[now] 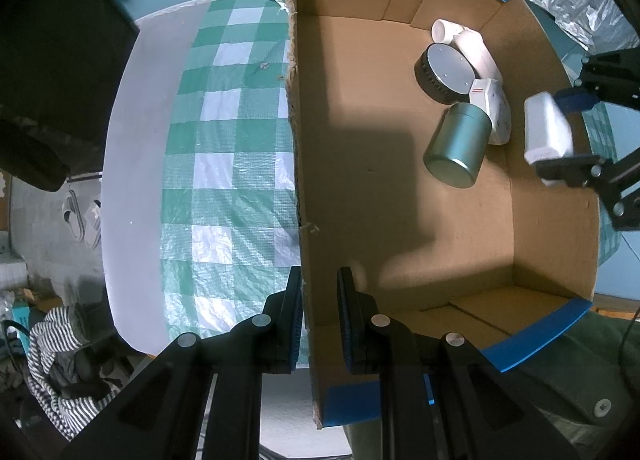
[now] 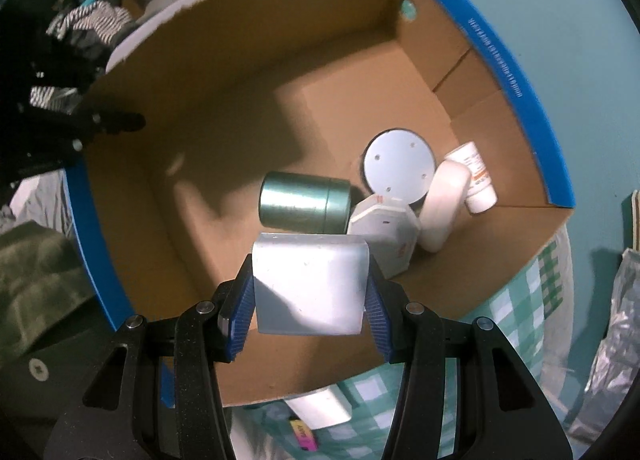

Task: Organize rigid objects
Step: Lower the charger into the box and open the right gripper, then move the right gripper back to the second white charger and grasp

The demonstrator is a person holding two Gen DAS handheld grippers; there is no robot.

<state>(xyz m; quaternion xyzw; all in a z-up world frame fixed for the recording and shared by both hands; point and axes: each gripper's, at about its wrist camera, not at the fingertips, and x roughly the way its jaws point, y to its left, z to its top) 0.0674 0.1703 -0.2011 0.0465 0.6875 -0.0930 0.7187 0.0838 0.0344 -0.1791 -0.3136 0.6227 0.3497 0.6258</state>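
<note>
Right gripper (image 2: 308, 296) clenched on smooth white rectangular block (image 2: 310, 284), frame centre, over cardboard box (image 2: 224, 108). Left gripper (image 1: 320, 316) straddles box wall, contact unclear. Green-checked cloth (image 1: 232, 164) on desk, teal wall (image 2: 580, 40) upper right.

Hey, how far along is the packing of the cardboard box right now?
Done: a green tin, a round disc-topped item, a white bottle and two white containers already lie in the cardboard box. In hand: the right gripper holds a white block over the box, while the left gripper straddles its wall. Left: a white item on the checked cloth outside.
</note>
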